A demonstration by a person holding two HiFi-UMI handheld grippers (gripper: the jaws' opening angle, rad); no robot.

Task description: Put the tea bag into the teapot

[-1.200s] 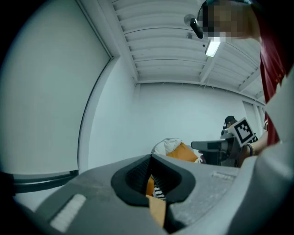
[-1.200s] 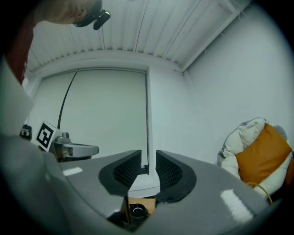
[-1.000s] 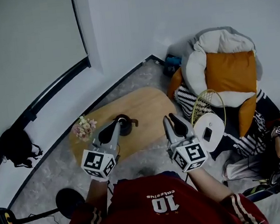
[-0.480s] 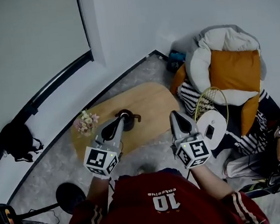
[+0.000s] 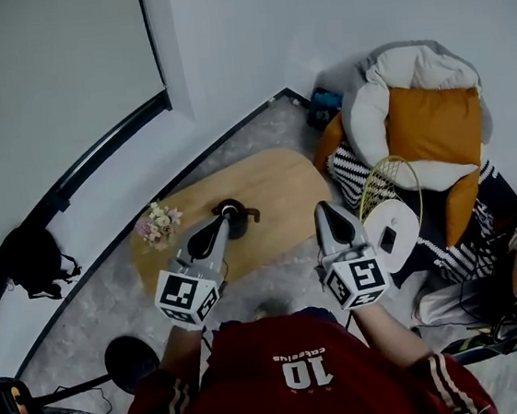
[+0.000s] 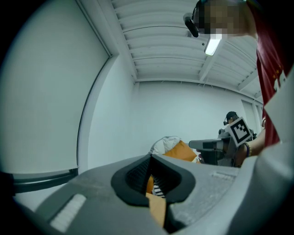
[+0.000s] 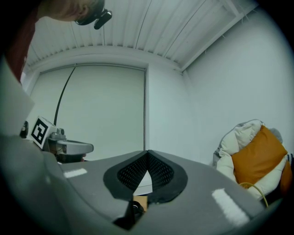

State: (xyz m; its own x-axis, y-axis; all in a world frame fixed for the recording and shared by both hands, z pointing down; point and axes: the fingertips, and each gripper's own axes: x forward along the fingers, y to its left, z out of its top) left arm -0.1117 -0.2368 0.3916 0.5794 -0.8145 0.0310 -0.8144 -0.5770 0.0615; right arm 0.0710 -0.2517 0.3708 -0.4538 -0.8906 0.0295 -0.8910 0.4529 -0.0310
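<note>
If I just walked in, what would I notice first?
Probably the bright orange cushion on the white beanbag chair, far right. Then the left gripper and right gripper, with square-marker cubes, held out toward the wooden table, where a black teapot sits by the left one's tip.

Head view evenly lit, cool and a little dim; light soft and diffuse, no hard shadows on the table [image 5: 275,186]; white wall [image 5: 330,17] reads grey-blue; straight lines bow toward the frame edges; marker cube on the right gripper [image 5: 329,210] crisp. Both gripper views are fisheye circles with black corners; ceiling slats curve strongly near the rim. Left gripper view: ceiling strip lamp [image 6: 212,45] blown out to white, the one light source in sight; jaws close to the lens, soft and out of focus; far wall sharper. Right gripper view: no glare, flat pale light; jaws likewise blurred; rim smeared and dark.
</note>
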